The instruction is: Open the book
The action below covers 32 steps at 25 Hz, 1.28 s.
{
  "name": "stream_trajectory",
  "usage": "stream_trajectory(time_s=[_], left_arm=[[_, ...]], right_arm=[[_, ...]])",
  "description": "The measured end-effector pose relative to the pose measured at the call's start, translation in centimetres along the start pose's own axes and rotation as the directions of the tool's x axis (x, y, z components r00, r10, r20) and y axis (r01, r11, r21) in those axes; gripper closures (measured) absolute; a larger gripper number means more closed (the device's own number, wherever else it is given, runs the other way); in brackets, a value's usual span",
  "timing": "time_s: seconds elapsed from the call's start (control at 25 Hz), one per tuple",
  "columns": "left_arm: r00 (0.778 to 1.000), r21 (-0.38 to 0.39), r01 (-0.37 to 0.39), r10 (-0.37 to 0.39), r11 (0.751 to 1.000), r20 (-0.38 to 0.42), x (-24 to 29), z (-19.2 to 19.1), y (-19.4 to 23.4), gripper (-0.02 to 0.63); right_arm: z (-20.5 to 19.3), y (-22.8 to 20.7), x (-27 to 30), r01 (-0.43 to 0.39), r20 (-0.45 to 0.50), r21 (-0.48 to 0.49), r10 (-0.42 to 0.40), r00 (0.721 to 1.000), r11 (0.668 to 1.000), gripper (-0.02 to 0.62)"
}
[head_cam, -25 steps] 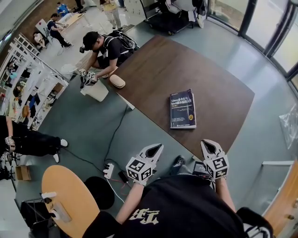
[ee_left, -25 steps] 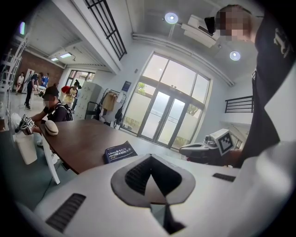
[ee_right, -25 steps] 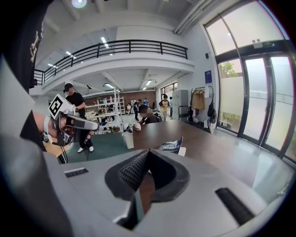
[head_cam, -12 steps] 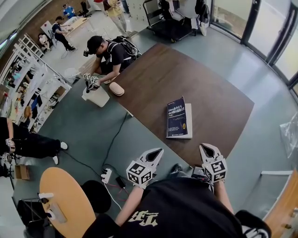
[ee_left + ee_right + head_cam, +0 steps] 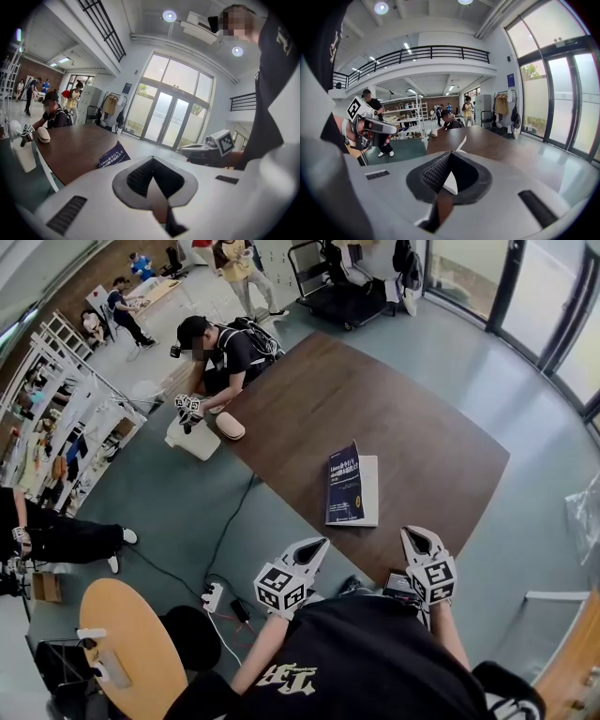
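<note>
- Head view: dark-blue-covered book (image 5: 343,484) lies on the brown wooden table (image 5: 422,418), close to the table's near edge. White surface shows along the book's right side.
- Head view: left gripper (image 5: 312,547) and right gripper (image 5: 415,538) are held low in front of the person, by the table's near edge. Book sits beyond and between them, and neither gripper touches it.
- Head view: second person in a black top (image 5: 230,345) bends over the far-left table end, next to a beige oval object (image 5: 230,426).
- Left gripper view: jaws are closed together w/ nothing gripped. Book's blue cover shows past the jaw tips on the table and looks tilted upward. Right gripper is visible at the right side of this view.
- Right gripper view: jaws are closed together w/ nothing gripped. A white edge of the book rises just beyond the jaw tips on the table. Left gripper is visible at the left side of this view.
</note>
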State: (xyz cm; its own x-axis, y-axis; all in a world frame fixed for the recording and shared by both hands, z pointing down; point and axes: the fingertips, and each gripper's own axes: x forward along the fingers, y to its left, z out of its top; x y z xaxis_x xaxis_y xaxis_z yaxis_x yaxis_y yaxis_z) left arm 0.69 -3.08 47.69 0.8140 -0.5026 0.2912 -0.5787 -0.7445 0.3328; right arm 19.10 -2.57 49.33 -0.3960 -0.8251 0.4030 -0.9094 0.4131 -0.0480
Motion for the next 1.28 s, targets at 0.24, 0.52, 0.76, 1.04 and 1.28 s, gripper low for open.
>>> stream_trajectory(time_s=[0.24,0.52,0.76,1.04,1.28], left_arm=[[1.0,0.017,0.009,-0.009,1.0,-0.027,1.7,-0.8,-1.2,0.6],[0.999,0.032,0.018,-0.016,0.999,-0.043,1.4,-0.2,-3.0,0.6],[0.996,0.041,0.03,-0.026,0.999,-0.084,1.6,-1.4,-3.5,0.6],[0.988,0.088,0.081,-0.068,0.993,-0.138,2.4,-1.5,-4.0,0.6],[0.985,0.102,0.077,-0.06,0.992,-0.159,2.4,-2.4,-3.6,0.6]], right_arm=[[-0.8,-2.2,-0.6,0.02,0.014,0.02,-0.02,1.0,1.0,0.607],[-1.1,-2.3,-2.6,0.022,0.009,0.034,-0.023,1.0,0.999,0.607],[-2.5,-2.5,-3.3,0.039,0.007,0.066,-0.04,0.999,0.997,0.607],[-2.9,-2.8,-3.6,0.077,-0.013,0.029,-0.077,0.997,0.997,0.607],[-4.2,-2.3,-2.7,0.05,-0.052,0.044,-0.048,0.997,0.998,0.607]])
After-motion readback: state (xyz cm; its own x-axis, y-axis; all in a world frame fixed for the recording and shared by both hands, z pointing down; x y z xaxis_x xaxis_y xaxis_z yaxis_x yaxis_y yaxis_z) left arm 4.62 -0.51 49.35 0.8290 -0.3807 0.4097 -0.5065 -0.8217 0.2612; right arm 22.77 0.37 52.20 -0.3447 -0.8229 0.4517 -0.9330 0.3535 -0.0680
